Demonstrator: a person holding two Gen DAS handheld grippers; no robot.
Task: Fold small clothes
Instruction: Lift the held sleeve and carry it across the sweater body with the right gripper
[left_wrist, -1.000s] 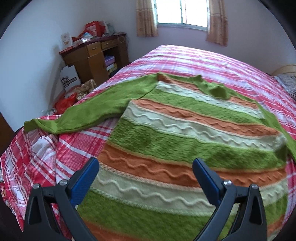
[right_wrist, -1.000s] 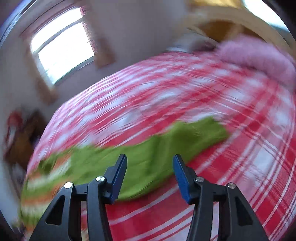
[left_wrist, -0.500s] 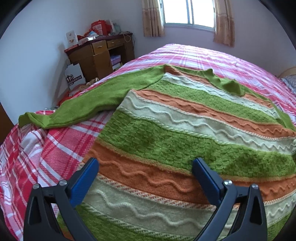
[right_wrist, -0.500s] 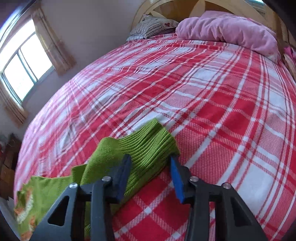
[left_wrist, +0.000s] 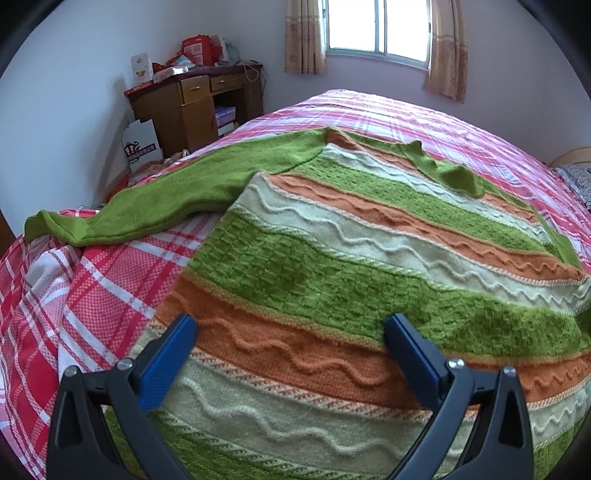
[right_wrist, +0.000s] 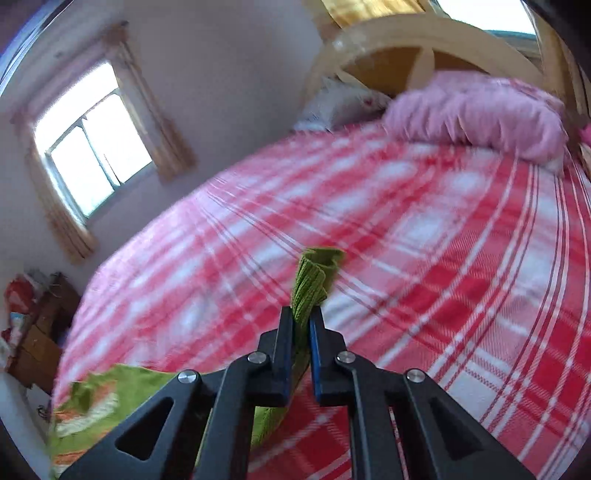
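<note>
A striped sweater (left_wrist: 351, 258) in green, orange and cream lies spread flat on the red plaid bed (left_wrist: 92, 295). Its green left sleeve (left_wrist: 147, 206) stretches out toward the bed's left edge. My left gripper (left_wrist: 290, 328) is open and empty, hovering low over the sweater's lower body. In the right wrist view my right gripper (right_wrist: 301, 319) is shut on the cuff of the other green sleeve (right_wrist: 314, 280) and holds it lifted off the plaid bed (right_wrist: 443, 258). The sweater body (right_wrist: 92, 398) shows at the lower left.
A wooden desk (left_wrist: 192, 107) with boxes stands by the wall past the bed's far left corner, with a white bag (left_wrist: 142, 146) beside it. A pink pillow (right_wrist: 476, 114) and wooden headboard (right_wrist: 417, 40) are at the bed's head. A window (left_wrist: 380, 29) is behind.
My right gripper has closed on the sleeve cuff and lifted it from the bed. My left gripper has moved closer over the sweater body and stayed open.
</note>
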